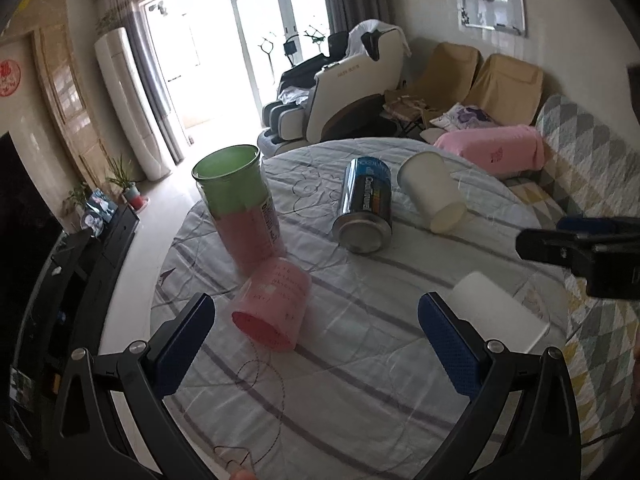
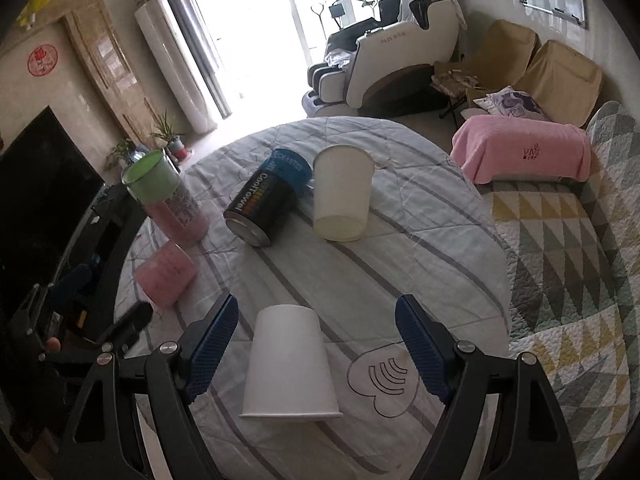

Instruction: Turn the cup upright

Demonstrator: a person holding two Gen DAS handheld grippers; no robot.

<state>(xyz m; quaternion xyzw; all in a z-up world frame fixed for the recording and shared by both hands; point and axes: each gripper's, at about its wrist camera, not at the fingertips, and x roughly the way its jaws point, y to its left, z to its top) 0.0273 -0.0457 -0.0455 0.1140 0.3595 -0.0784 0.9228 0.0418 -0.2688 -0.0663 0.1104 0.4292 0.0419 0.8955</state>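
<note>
Round table under a pale striped quilted cloth point(image 2: 420, 240), living room behind; both my grippers spread wide over it, nothing held.

My right gripper point(image 2: 316, 344) brackets a white paper cup point(image 2: 290, 364) standing upside down, rim on the cloth, closed base up, long axis vertical; neither blue pad touches it, bare cloth on both sides. My left gripper point(image 1: 316, 344) hangs wide open above a pink translucent plastic cup point(image 1: 272, 308) lying on its side near the table's left edge, mouth toward me, its base just beside a tall clear tumbler with green and pink inside point(image 1: 240, 212). Mid-table: a dark cylindrical can point(image 2: 266, 204) on its side, cream paper cup point(image 2: 342, 196) inverted beside it. Patchwork-covered sofa point(image 2: 560, 280) borders the right edge.
</note>
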